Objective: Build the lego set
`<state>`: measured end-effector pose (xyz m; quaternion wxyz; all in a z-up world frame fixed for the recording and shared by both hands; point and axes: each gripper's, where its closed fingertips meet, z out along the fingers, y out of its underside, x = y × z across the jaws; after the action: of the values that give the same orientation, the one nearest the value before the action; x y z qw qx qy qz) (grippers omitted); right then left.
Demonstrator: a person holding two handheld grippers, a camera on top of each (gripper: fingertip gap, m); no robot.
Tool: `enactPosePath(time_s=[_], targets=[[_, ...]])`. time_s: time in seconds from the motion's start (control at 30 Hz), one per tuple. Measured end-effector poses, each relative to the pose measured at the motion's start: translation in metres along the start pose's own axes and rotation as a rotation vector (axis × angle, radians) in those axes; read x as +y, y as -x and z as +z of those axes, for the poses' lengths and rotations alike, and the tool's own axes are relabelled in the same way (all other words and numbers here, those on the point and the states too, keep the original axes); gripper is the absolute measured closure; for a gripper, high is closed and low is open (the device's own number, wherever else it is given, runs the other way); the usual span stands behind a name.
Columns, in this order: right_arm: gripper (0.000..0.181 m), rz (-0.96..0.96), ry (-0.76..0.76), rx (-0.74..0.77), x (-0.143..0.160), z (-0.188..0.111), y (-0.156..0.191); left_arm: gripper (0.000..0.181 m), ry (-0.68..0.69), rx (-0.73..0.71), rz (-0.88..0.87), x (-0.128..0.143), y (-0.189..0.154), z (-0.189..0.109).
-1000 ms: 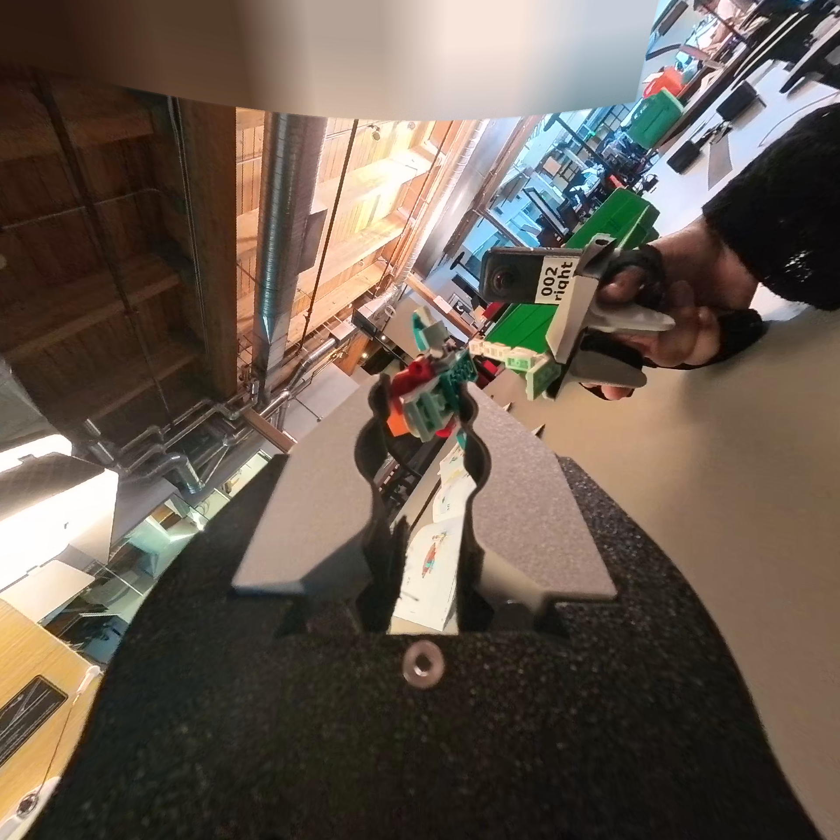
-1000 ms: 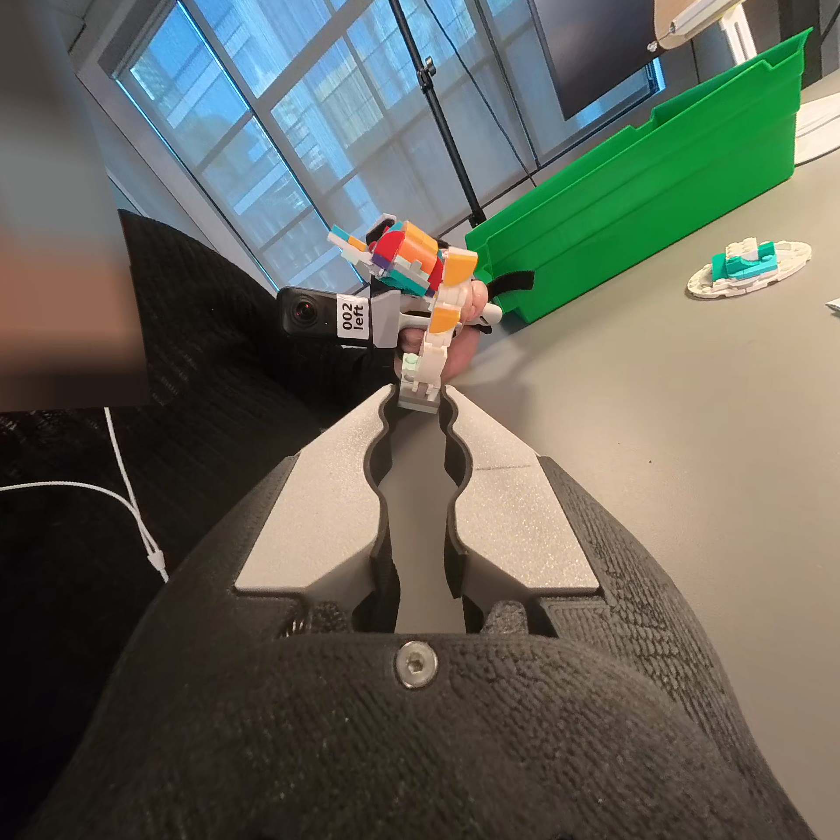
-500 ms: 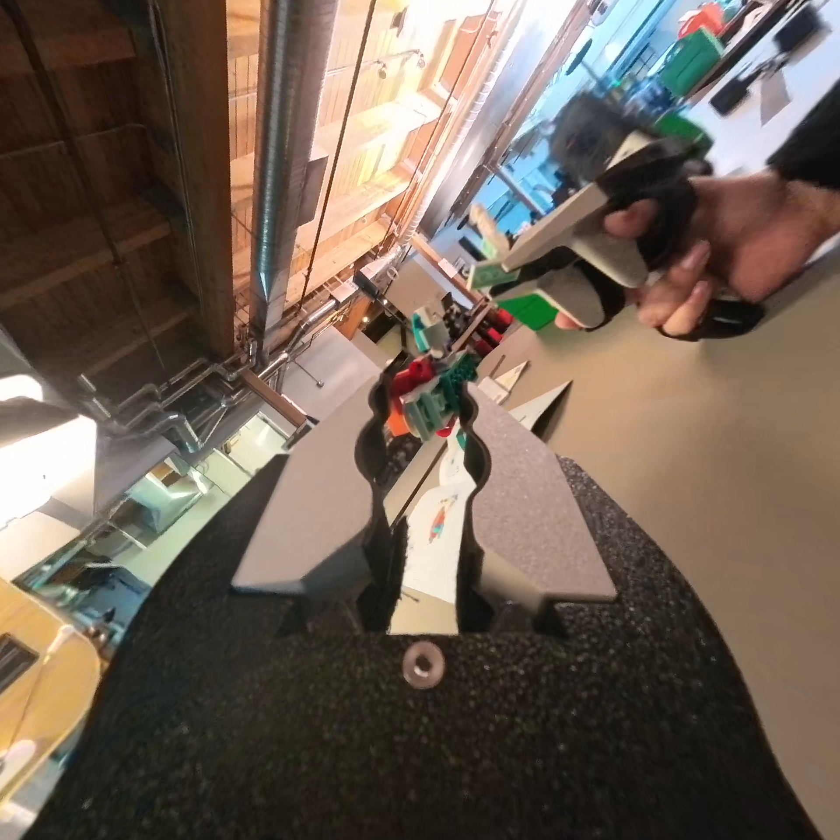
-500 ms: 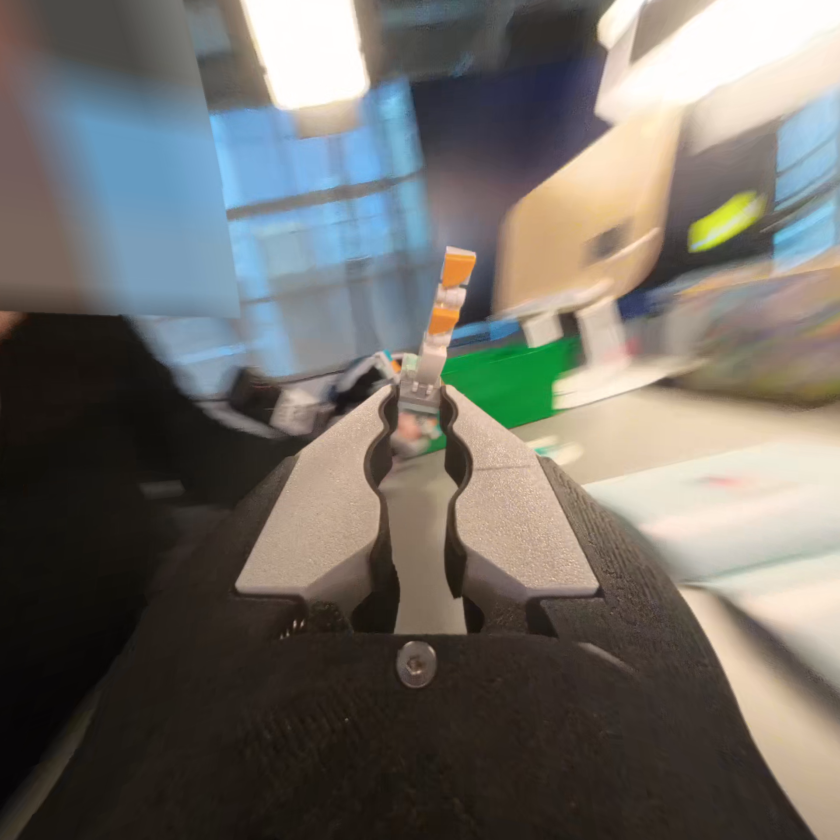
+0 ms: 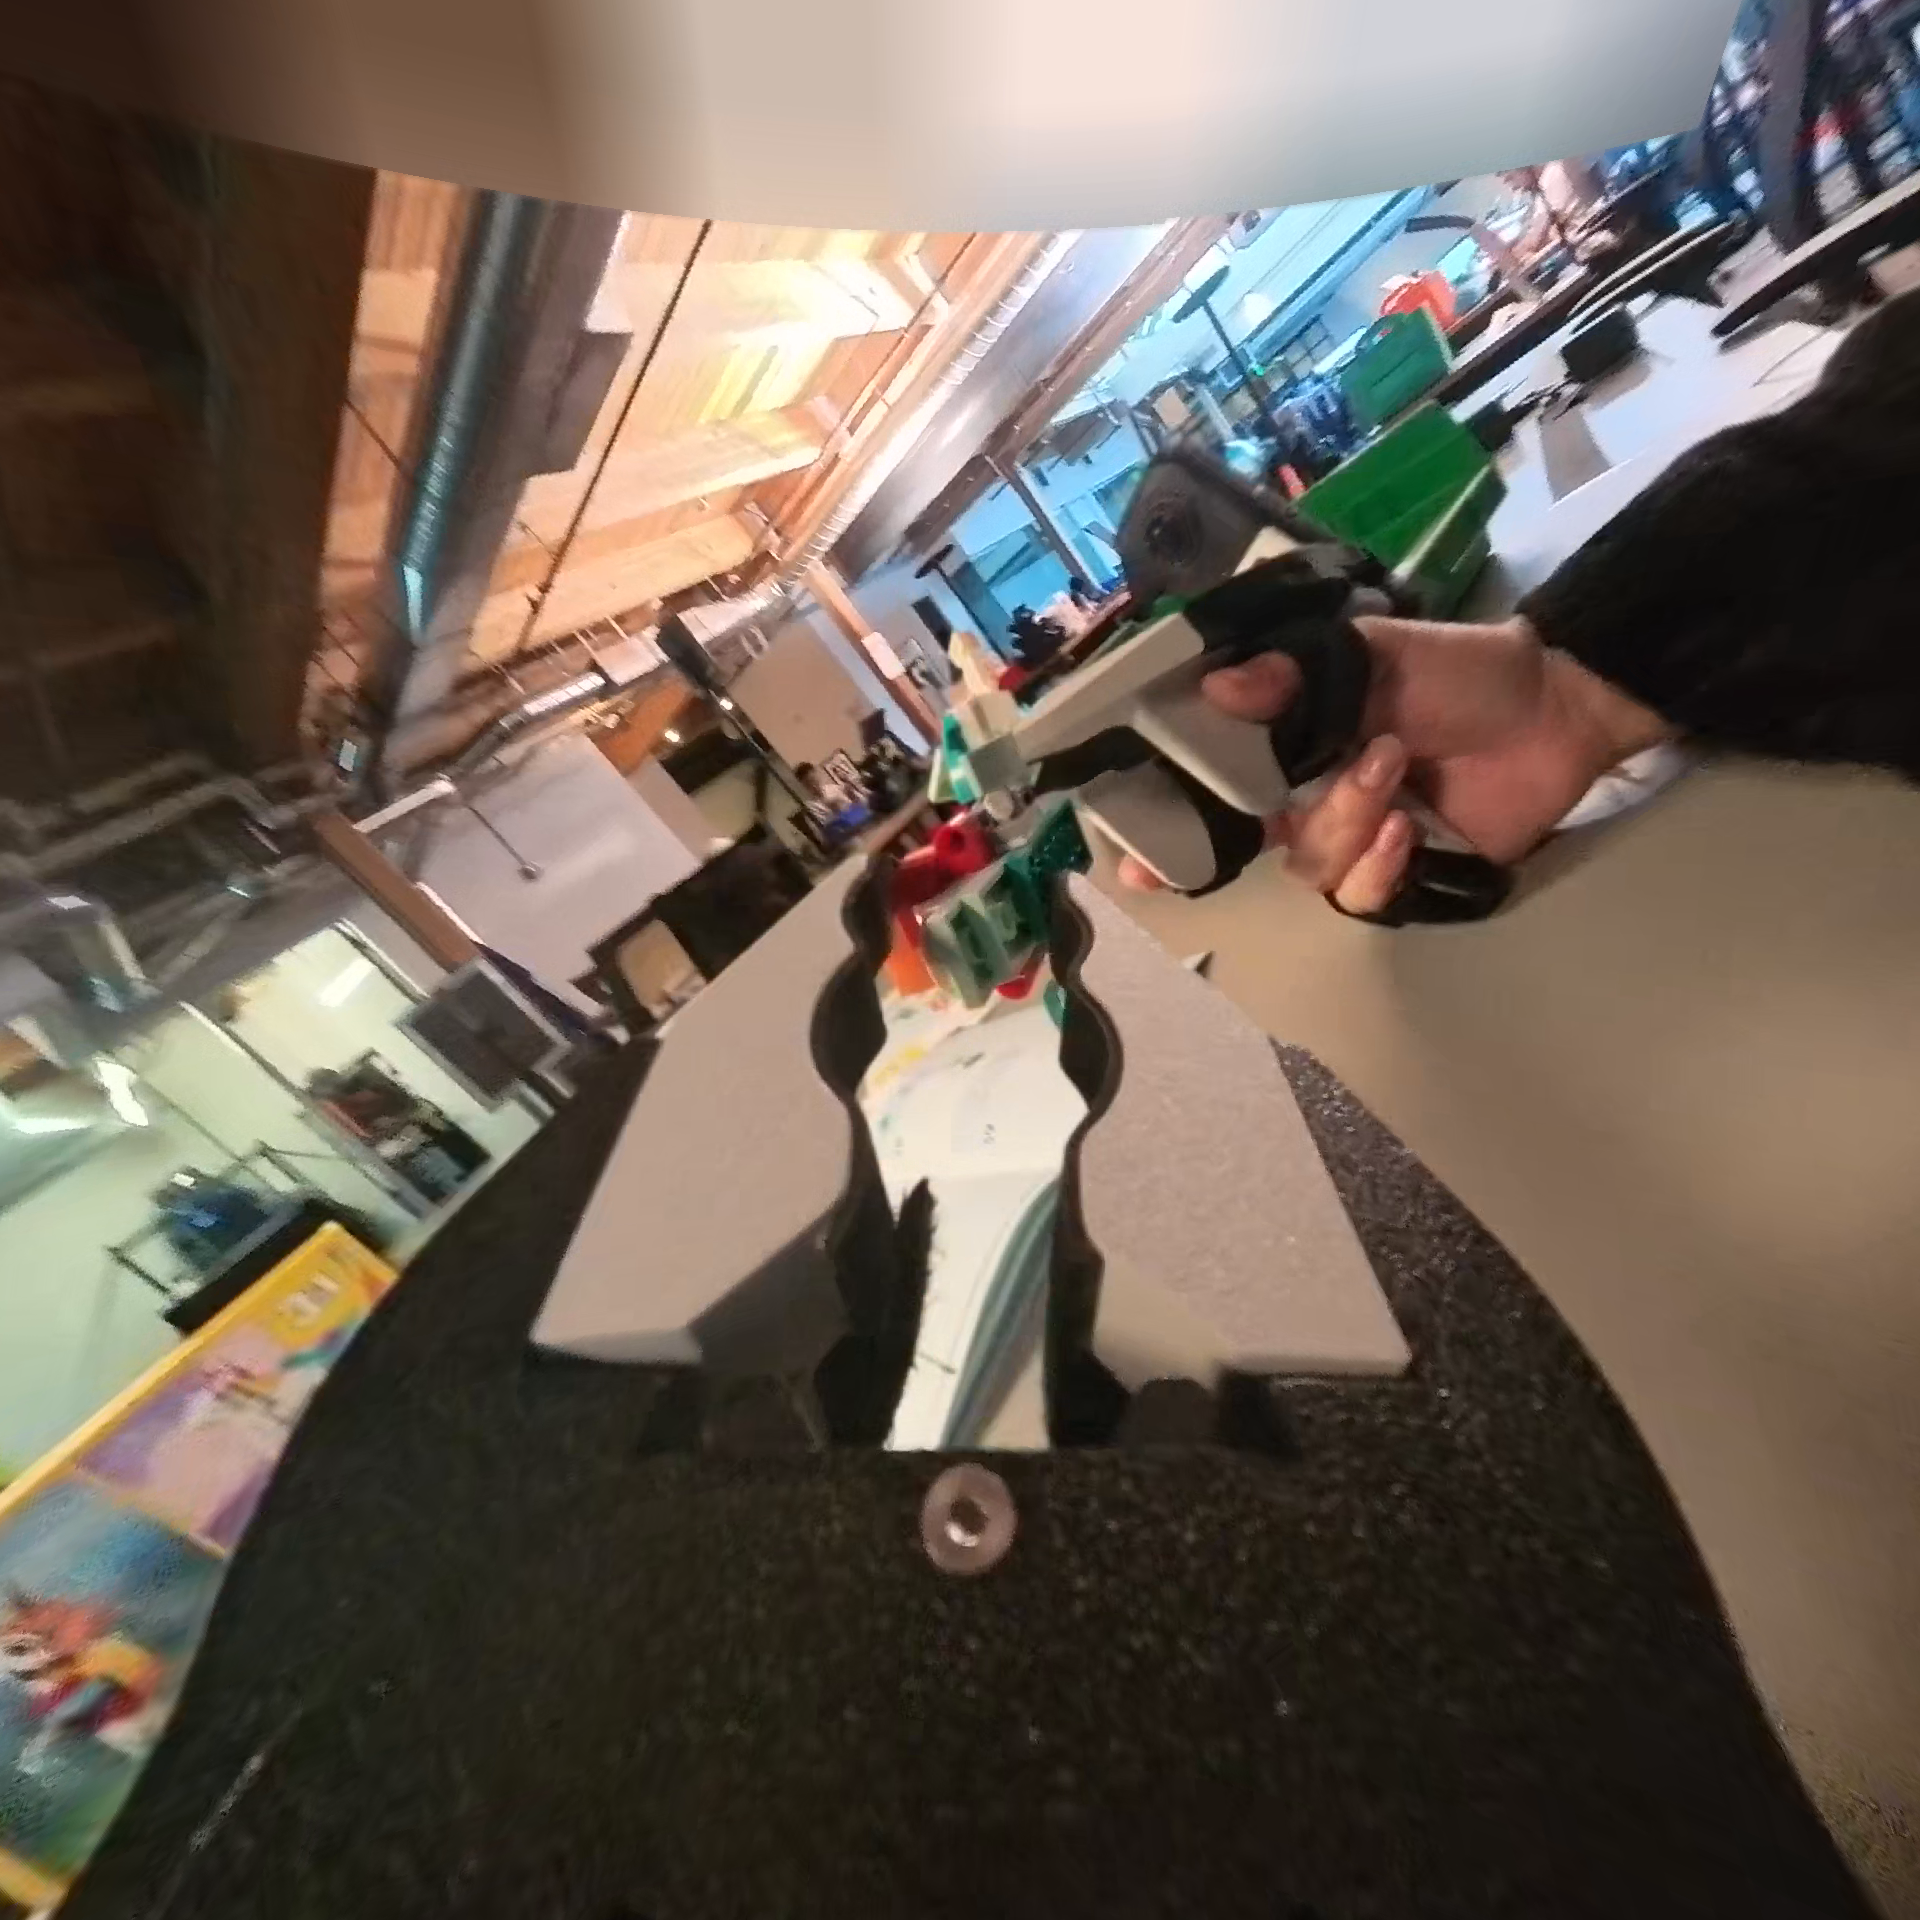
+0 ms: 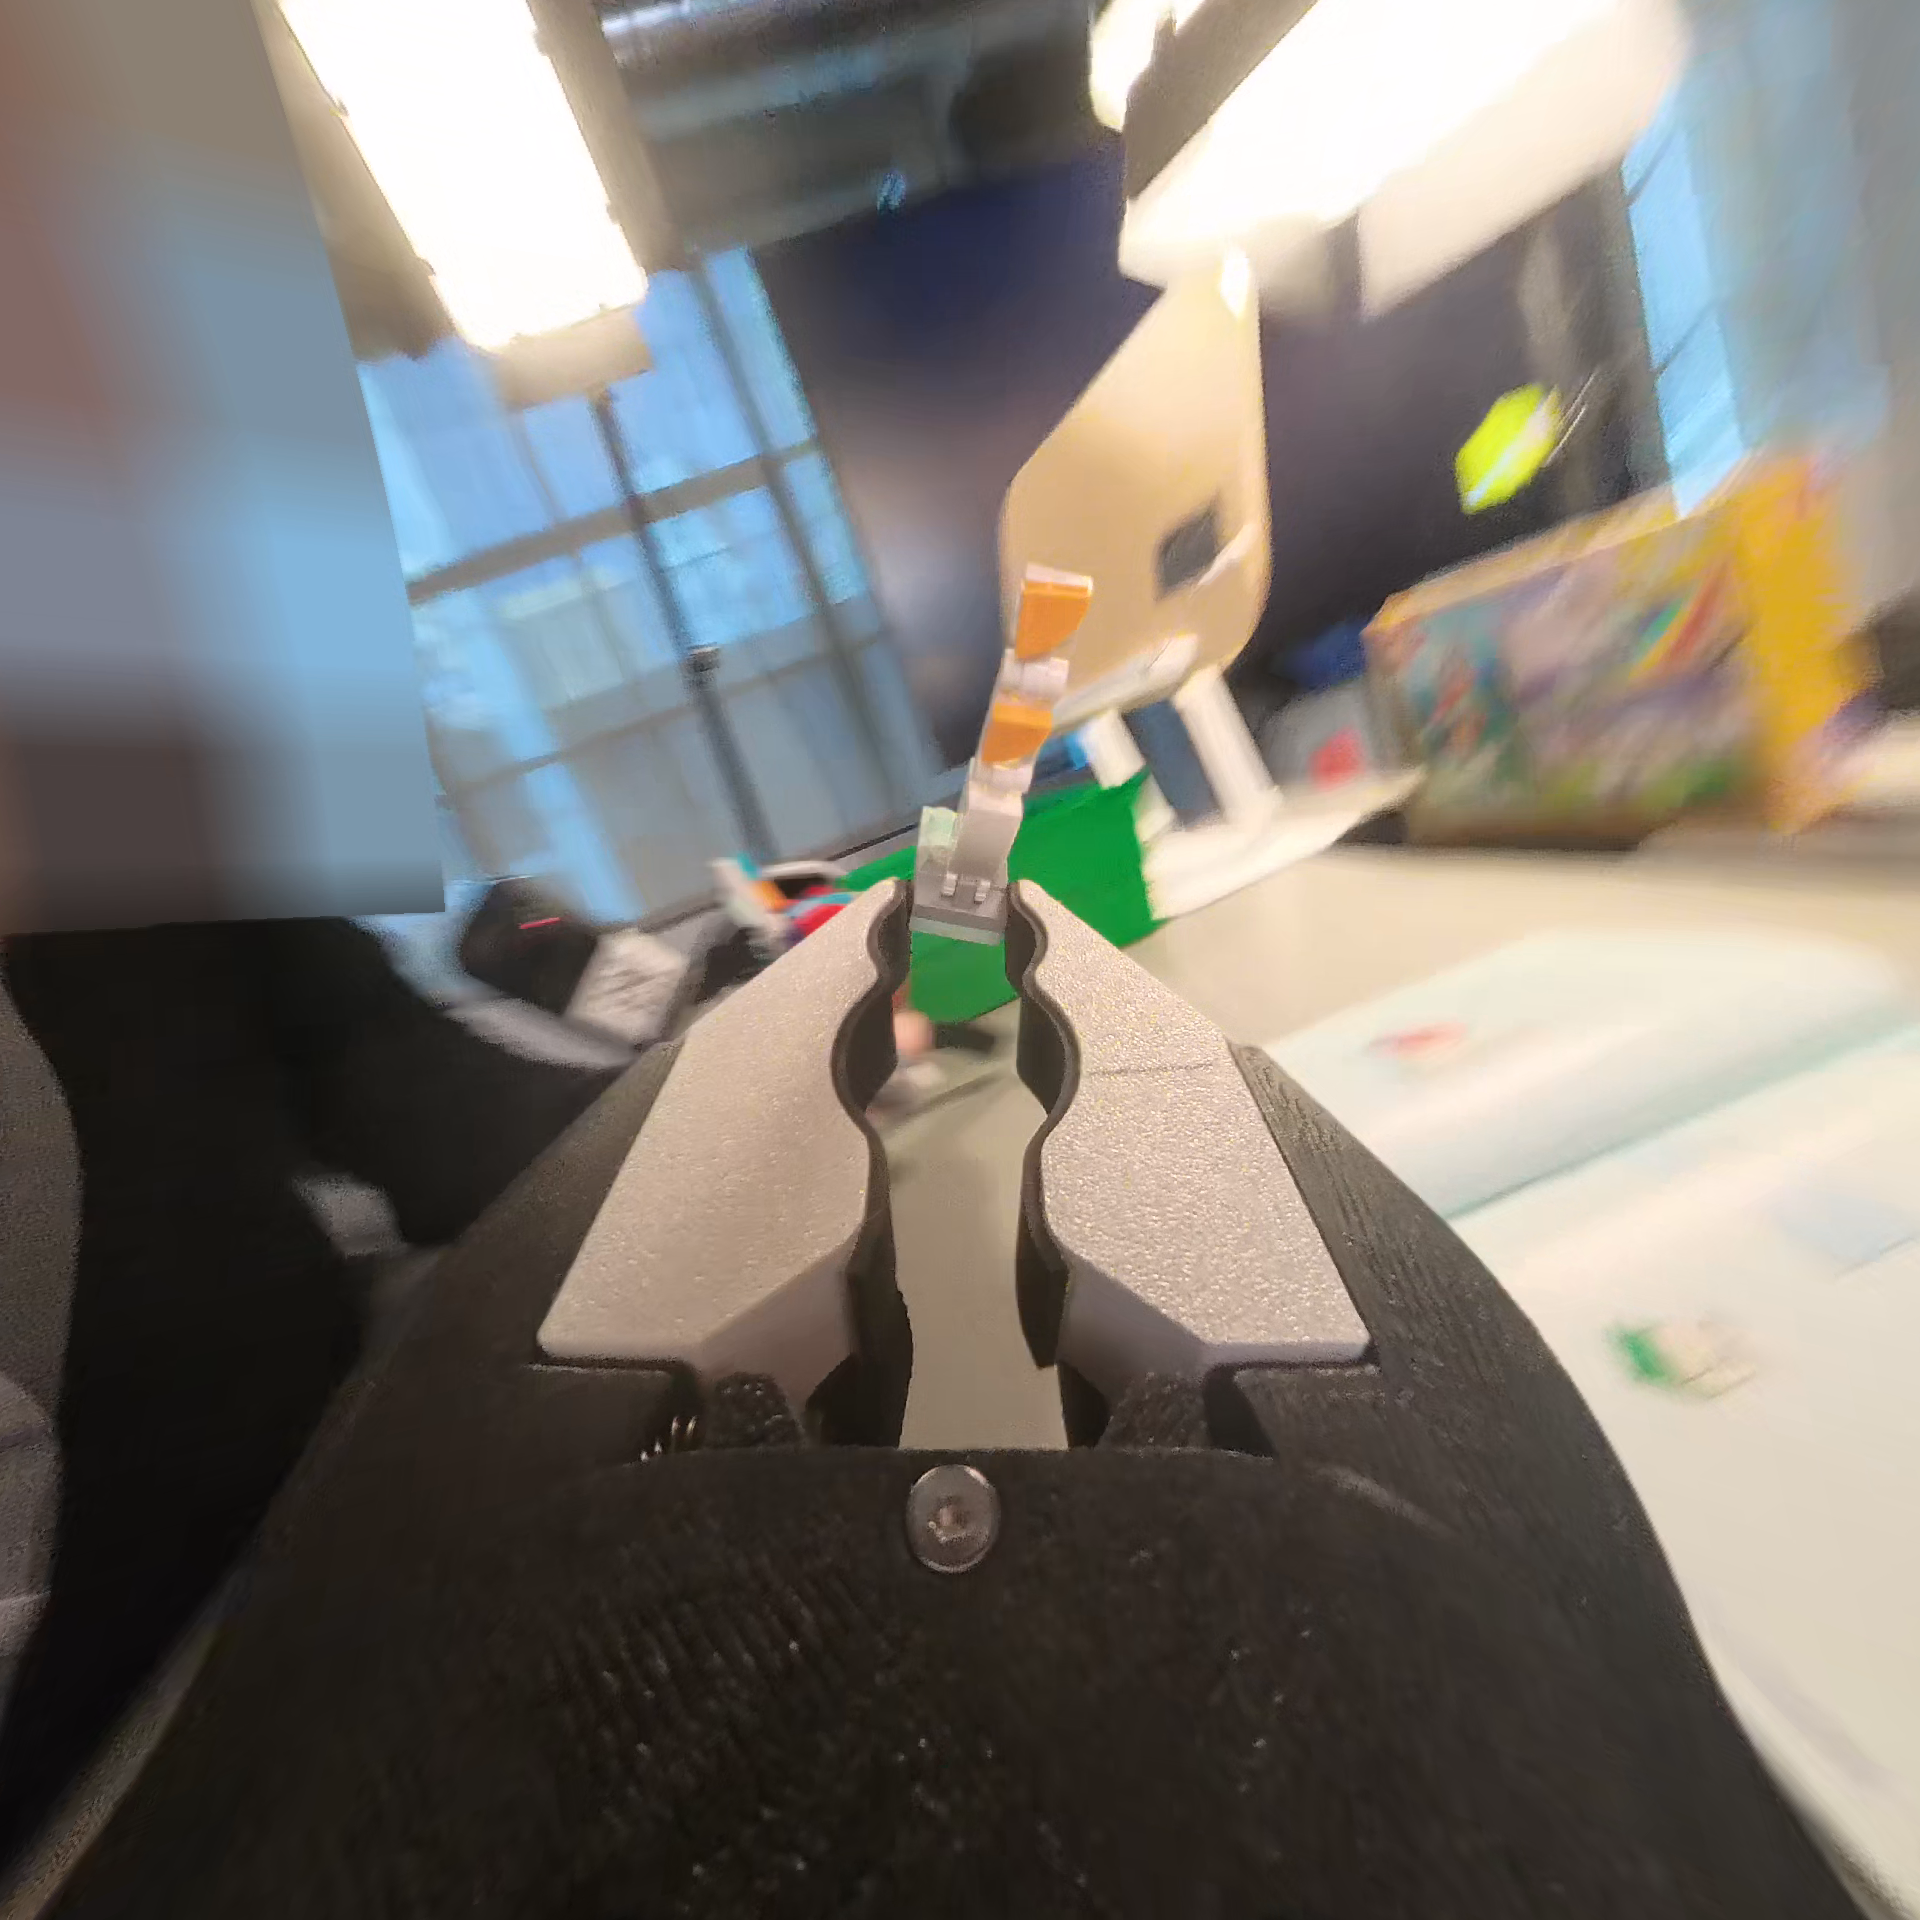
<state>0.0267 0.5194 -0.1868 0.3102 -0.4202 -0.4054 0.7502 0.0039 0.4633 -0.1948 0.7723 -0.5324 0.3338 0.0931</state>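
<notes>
The left gripper (image 5: 966,925) is clamping a red, teal and orange lego model (image 5: 982,914) at its fingertips, holding it up off the table (image 5: 1662,1039). Below the fingers, an open booklet (image 5: 966,1195) is lying on the table. Just beyond the model, the right gripper (image 5: 997,748) is coming in from the right, held by a hand (image 5: 1455,748) in a black sleeve (image 5: 1766,582); its tip is sitting right above the model, though contact is too blurred to tell. A colourful box (image 5: 156,1455) is standing at the lower left, and green bins (image 5: 1403,499) are sitting farther back.

In the right wrist view, the right gripper (image 6: 958,914) is pinching the grey base of a thin lego strip (image 6: 1013,748), which is sticking up with two orange pieces near its top. The booklet (image 6: 1610,1143) is lying to the right on the table (image 6: 1299,904). Farther off, a green bin (image 6: 1070,862) is showing behind the strip, the model (image 6: 790,904) is appearing low left, blurred, and the box (image 6: 1590,707) is standing at the right.
</notes>
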Motion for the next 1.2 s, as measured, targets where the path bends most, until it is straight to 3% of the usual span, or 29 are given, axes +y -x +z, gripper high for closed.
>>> enactPosePath(time_s=[0.13,0.5,0.83,1.2], targets=[[0.165,0.199,0.032,-0.005,0.002,-0.005,-0.009,0.154,0.055,0.03,-0.079,0.011,0.001,-0.001],[0.165,0.417,0.302,-0.066,0.039,-0.006,0.005,0.154,0.123,0.088,-0.288,0.03,0.001,-0.001],[0.165,0.518,0.342,-0.093,0.049,-0.007,0.008,0.154,0.13,0.121,-0.25,0.031,-0.007,0.001],[0.165,0.486,0.369,-0.119,0.049,-0.011,0.011,0.154,0.053,0.144,-0.191,0.017,-0.011,0.0]])
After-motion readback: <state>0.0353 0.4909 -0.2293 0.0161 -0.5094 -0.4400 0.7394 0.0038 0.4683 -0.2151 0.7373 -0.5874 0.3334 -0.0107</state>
